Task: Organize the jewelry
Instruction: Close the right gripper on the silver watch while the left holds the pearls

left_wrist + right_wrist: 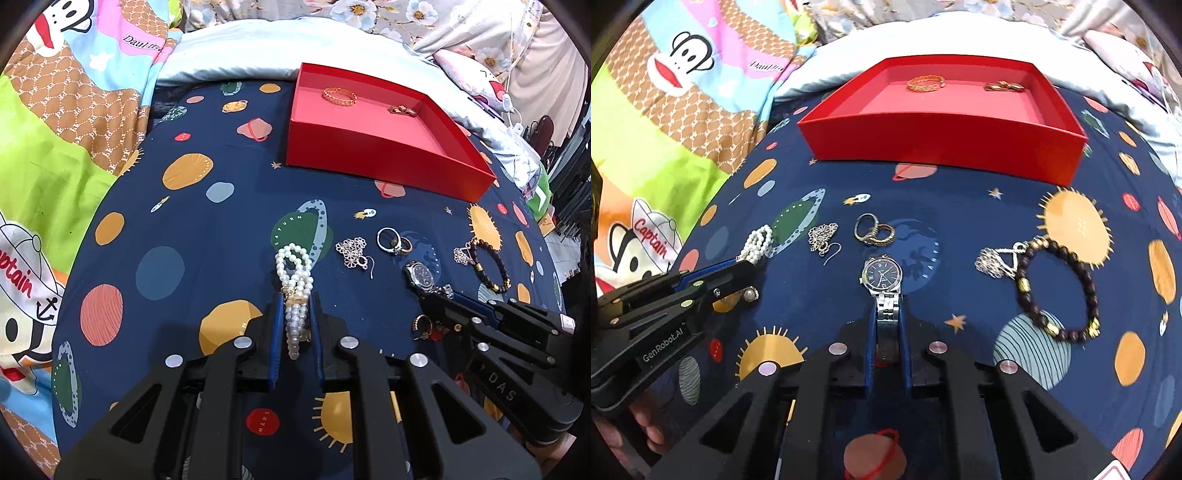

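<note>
The pearl bracelet (295, 291) lies on the navy planet-print bedspread (177, 229), its near end pinched between the blue-lined fingers of the left gripper (297, 299), which are drawn narrow against the beads. That gripper reaches flat and low over the cloth toward 12 o'clock. At 3 o'clock from the pearls, the wristwatch (882, 277) lies face up, its steel band clamped between the narrow-set fingers of the right gripper (886, 306), also held level and pointing toward 12 o'clock; in the left wrist view this gripper enters from 4 o'clock.

Between the two pieces lies a silver flower earring (352, 253), and just beyond the watch two rings (873, 230) touch each other. At 3 o'clock from the watch a dark bead bracelet (1056, 288) rests with a second silver flower earring (991, 262) touching its 10 o'clock edge. A small pearl stud (750, 294) sits under the left gripper's side.

Farther out at 12 o'clock stands the open red box (942, 136), holding a gold bangle (925, 83) and a smaller gold piece (1003, 86) along its far wall. A cartoon-print quilt (55, 140) is bunched at 9 o'clock.
</note>
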{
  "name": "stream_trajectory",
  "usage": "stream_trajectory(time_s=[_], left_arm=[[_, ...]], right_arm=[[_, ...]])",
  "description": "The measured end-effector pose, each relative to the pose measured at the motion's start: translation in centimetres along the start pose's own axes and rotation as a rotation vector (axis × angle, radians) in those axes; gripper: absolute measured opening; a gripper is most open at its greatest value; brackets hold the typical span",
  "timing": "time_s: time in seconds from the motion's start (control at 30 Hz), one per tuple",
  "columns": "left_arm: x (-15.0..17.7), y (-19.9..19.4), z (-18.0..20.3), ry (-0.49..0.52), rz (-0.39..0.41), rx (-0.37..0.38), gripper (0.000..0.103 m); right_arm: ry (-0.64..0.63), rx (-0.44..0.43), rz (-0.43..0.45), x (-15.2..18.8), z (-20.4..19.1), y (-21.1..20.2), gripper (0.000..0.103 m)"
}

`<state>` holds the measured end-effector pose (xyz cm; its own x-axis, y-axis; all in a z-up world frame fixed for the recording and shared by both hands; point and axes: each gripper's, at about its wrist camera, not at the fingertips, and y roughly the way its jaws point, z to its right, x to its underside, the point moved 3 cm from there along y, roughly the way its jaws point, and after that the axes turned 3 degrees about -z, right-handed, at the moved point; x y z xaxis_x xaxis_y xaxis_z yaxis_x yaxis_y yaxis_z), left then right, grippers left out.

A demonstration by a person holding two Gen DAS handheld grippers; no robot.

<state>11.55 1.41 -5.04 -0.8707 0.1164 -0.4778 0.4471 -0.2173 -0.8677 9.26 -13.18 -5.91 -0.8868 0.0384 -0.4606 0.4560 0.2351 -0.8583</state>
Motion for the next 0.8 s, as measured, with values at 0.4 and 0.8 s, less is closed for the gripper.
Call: stream_trajectory(time_s=[0.4,0.8], left_arm=[[0.1,-1.1,0.9,0.012,0.013,0.019,0.013],[-0.3,-2.5,1.9,0.023,0.037,0.039,0.013]], right_arm=[[0.072,0.004,0.062,0.0,1.6,-4.0,0.010],[0.099,0.029,0.153,-0.9,2.9,-8.1,0.010]])
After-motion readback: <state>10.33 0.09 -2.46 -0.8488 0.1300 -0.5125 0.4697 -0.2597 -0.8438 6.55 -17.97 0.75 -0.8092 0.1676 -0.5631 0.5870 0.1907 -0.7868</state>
